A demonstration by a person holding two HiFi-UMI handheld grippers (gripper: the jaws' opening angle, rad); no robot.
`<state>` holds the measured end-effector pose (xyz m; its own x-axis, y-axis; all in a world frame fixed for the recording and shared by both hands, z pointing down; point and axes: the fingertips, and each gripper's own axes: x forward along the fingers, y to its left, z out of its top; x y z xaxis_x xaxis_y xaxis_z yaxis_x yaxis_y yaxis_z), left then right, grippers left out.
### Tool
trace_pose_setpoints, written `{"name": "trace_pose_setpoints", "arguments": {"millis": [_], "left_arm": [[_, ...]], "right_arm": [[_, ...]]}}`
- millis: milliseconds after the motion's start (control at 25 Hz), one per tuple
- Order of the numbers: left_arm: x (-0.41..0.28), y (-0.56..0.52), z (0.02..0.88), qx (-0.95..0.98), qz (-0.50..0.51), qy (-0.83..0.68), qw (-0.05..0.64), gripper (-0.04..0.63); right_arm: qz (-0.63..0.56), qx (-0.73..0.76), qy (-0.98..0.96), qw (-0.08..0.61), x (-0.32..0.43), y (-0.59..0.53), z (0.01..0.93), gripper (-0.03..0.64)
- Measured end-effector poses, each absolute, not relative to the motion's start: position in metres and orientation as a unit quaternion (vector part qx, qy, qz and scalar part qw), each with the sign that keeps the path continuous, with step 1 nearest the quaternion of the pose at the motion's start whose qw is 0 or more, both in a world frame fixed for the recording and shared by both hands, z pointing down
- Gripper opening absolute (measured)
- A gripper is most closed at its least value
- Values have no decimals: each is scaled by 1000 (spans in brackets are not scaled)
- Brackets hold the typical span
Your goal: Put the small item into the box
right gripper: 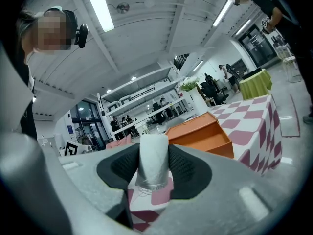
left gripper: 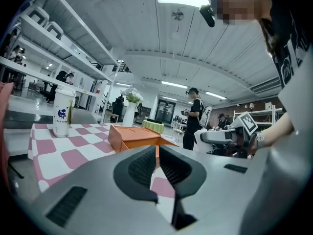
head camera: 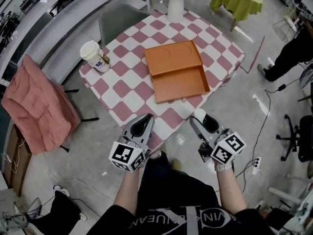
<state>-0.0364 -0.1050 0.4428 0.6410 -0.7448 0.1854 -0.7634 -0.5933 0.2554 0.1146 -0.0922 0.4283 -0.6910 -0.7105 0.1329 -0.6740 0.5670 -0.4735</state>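
Orange box (head camera: 182, 77) lies open on my counter (head camera: 122, 89). Its tray is the part nearer me and its lid is folded back flat on the far side. It sits on the pink-and-white check cloth, toward the right half of the counter, and its front edge is close to the near corner.

My right gripper (head camera: 199, 119) is clenched on the small item (right gripper: 153, 155), a white roll standing upright between the two dark pads. Its top pokes out past the jaw tips. From the head view this gripper hangs just short of the counter's near edge, off the surface, and points at the box. The item is well clear of the tray.

My left gripper (head camera: 145, 119) is closed with its pads pressed together and nothing between them. It is level with the right one and also just off the near edge.

A paper cup (head camera: 94, 56) with a lid stands near the left corner of the counter, well apart from the box. A white vase (head camera: 175, 6) stands at the far corner. A pink cloth (head camera: 36, 106) hangs beside the counter on the left.
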Motion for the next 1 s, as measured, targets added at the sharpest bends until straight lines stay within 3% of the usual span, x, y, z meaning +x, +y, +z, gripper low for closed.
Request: {"name": "trace_pose_setpoints", "arguments": {"millis": [1000], "left_arm": [[-38, -189, 459, 907, 38, -381, 178, 26]], "right_arm": [[-249, -404, 880, -16, 85, -174, 441, 179]]}}
